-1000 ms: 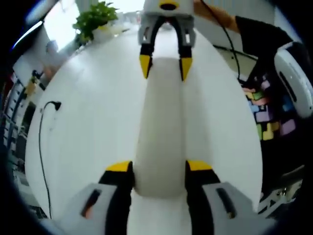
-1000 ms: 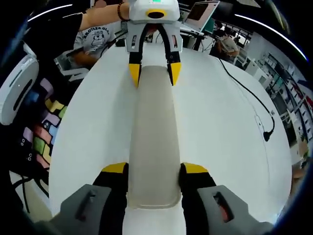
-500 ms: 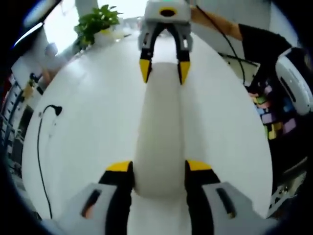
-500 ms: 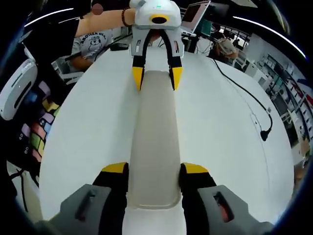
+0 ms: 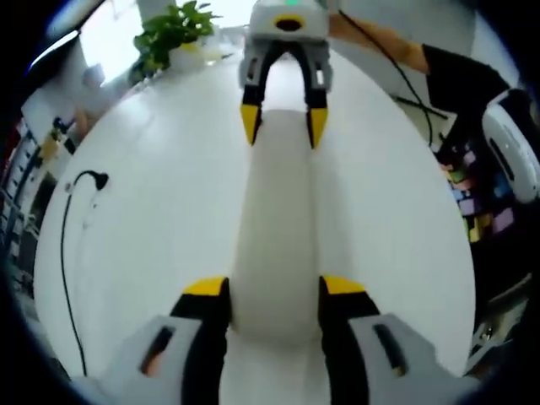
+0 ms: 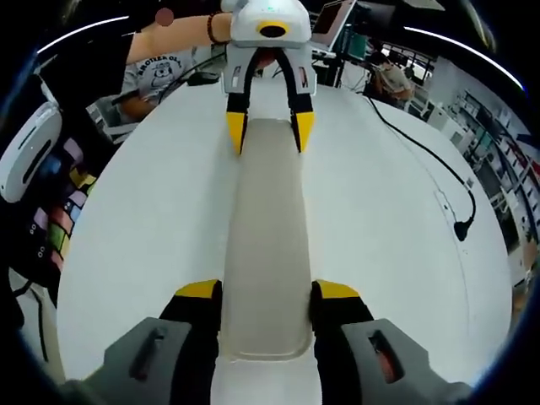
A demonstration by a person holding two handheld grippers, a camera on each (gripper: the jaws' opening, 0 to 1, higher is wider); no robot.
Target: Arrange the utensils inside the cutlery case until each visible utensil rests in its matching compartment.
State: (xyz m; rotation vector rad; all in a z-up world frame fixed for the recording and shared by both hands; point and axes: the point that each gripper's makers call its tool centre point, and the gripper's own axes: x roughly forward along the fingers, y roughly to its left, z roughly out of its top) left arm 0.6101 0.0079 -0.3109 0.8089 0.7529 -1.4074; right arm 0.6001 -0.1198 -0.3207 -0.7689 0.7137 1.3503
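1. Left gripper view: your left gripper (image 5: 274, 291) has its jaws clamped on the near end of the closed cutlery case (image 5: 278, 228), a long pale box lying on the white worktop (image 5: 160, 219).
2. At the case's far end, your right gripper (image 5: 283, 125) grips it between yellow-tipped jaws.
3. Right gripper view: the same hold from the other end; right gripper (image 6: 266, 295) near, left gripper (image 6: 263, 131) far, the case (image 6: 266, 236) between them.
4. A black cable (image 6: 439, 181) with a plug lies well apart on the worktop (image 6: 380, 236).
5. A potted plant (image 5: 169, 29) stands at the far edge.
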